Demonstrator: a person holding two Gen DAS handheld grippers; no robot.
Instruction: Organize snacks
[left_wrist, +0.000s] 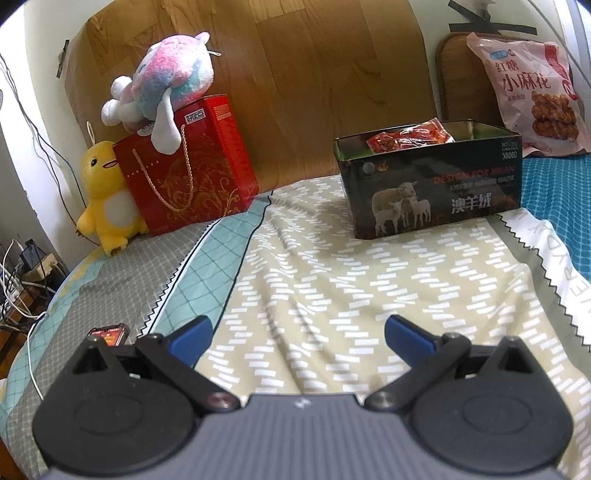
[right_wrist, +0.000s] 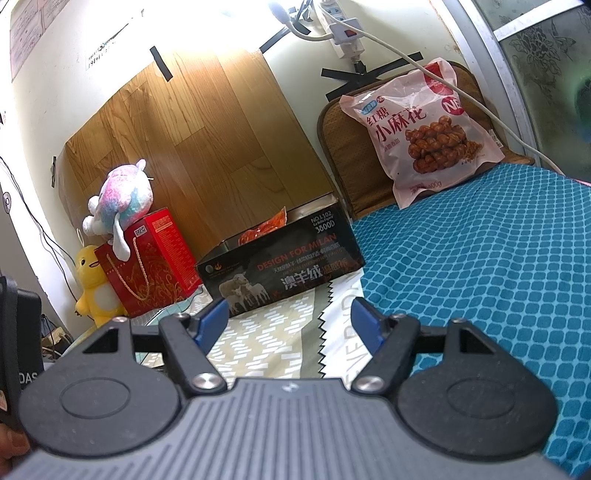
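Both grippers hang over the bed (left_wrist: 314, 266) with nothing in them: the left gripper (left_wrist: 298, 332) has its jaws spread wide over the patterned sheet, and the right gripper (right_wrist: 289, 320) likewise stands released and empty. The sorting looks partly done. The dark tin box (left_wrist: 432, 188), open at the top and printed with sheep, sits on the bed ahead of both grippers and already holds at least one red snack packet (left_wrist: 410, 138); how many lie inside cannot be told, since the wall of the box hides the rest. Still outside it are one big pink bag of twisted dough snacks (right_wrist: 424, 133), propped against a brown cushion (right_wrist: 343, 155) well behind the box, and one small red packet (left_wrist: 109, 334) lying on the bed just beside the left gripper. By count: one box, one pink bag, two red packets in view, one red gift bag (left_wrist: 188, 166) and two plush toys, a yellow duck (left_wrist: 103, 192) and a pastel one (left_wrist: 166, 81) on top of the gift bag.
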